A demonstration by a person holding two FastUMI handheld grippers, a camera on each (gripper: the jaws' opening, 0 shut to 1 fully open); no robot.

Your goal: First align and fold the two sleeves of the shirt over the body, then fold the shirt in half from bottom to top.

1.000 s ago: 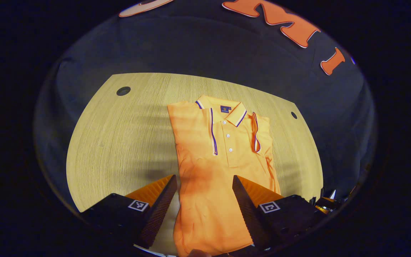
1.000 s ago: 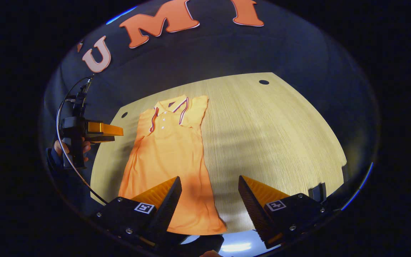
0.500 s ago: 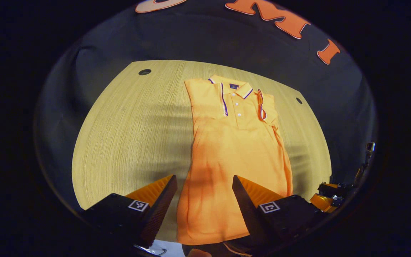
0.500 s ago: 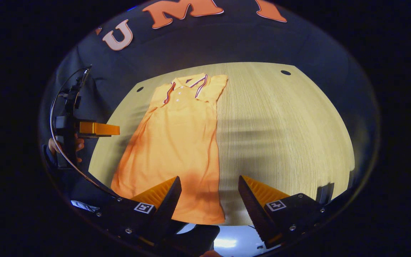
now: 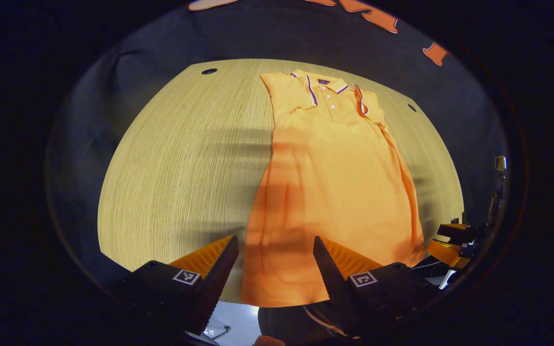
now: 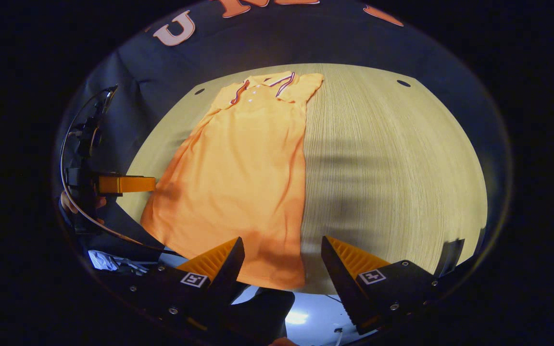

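Observation:
An orange polo shirt (image 5: pixel 334 182) lies flat on the wooden table (image 5: pixel 181 158), collar at the far end, both sleeves folded over the body. Its bottom hem reaches the near table edge. My left gripper (image 5: pixel 275 242) hangs open above the hem's left part, nothing between its fingers. In the right gripper view the shirt (image 6: pixel 243 163) lies left of centre, and my right gripper (image 6: pixel 283 242) stands open above the hem's right corner. The left gripper (image 6: pixel 125 184) also shows at the far left there, held by a hand. The right gripper (image 5: pixel 452 240) appears at the right edge of the left gripper view.
The table has small round holes near its far corners (image 5: pixel 208 71) (image 6: pixel 403 83). A wide bare stretch of tabletop lies right of the shirt in the right gripper view (image 6: pixel 392 163). The near table edge (image 6: pixel 315 292) runs just under both grippers, with floor below.
Both grippers have pulled back toward the near table edge and risen, so the whole shirt down to its hem has come into view. Both stayed open.

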